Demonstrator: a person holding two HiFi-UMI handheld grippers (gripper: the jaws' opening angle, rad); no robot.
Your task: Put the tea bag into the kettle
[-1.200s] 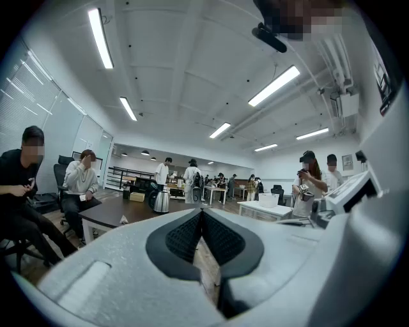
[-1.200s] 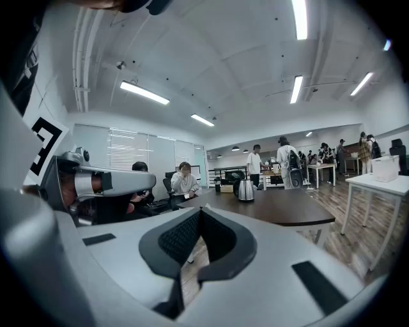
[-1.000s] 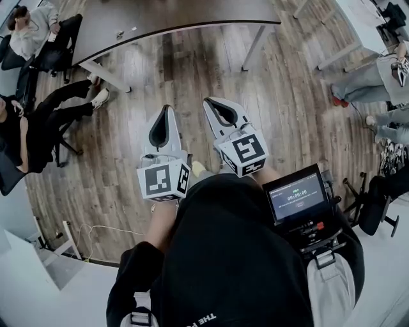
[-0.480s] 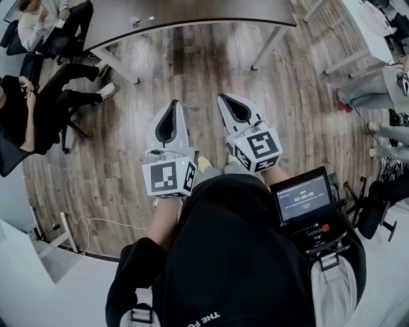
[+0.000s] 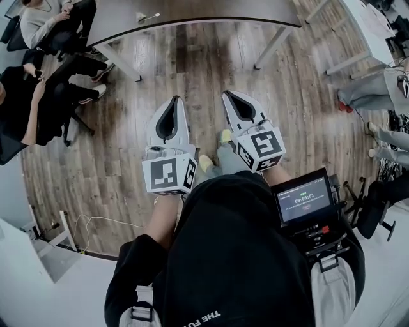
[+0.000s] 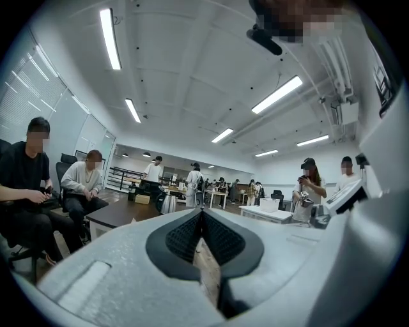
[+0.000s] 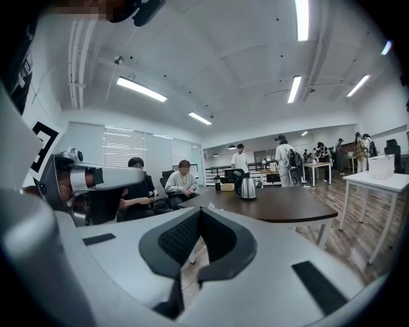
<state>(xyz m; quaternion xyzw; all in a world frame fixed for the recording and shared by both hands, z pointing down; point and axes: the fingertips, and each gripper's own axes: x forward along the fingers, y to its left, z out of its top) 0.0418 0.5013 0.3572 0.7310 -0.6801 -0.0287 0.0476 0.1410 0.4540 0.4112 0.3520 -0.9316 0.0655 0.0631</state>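
A steel kettle (image 7: 248, 188) stands on a dark brown table (image 7: 281, 207) ahead of me, and it also shows far off as the kettle (image 6: 168, 204) in the left gripper view. A small white item (image 5: 148, 17) lies near the table's front edge (image 5: 192, 16); it is too small to tell if it is the tea bag. My left gripper (image 5: 174, 99) and right gripper (image 5: 227, 94) are held side by side over the wooden floor, well short of the table. Both are shut with nothing between the jaws.
Two people sit on chairs (image 5: 45, 96) at the table's left end. Other people stand at the right (image 5: 377, 80) beside white tables (image 5: 364, 25). The table's white legs (image 5: 271, 48) stand ahead. A small screen (image 5: 303, 198) hangs at my chest.
The view has moved forward, so the table and the seated people are nearer. Both grippers stay shut and side by side.
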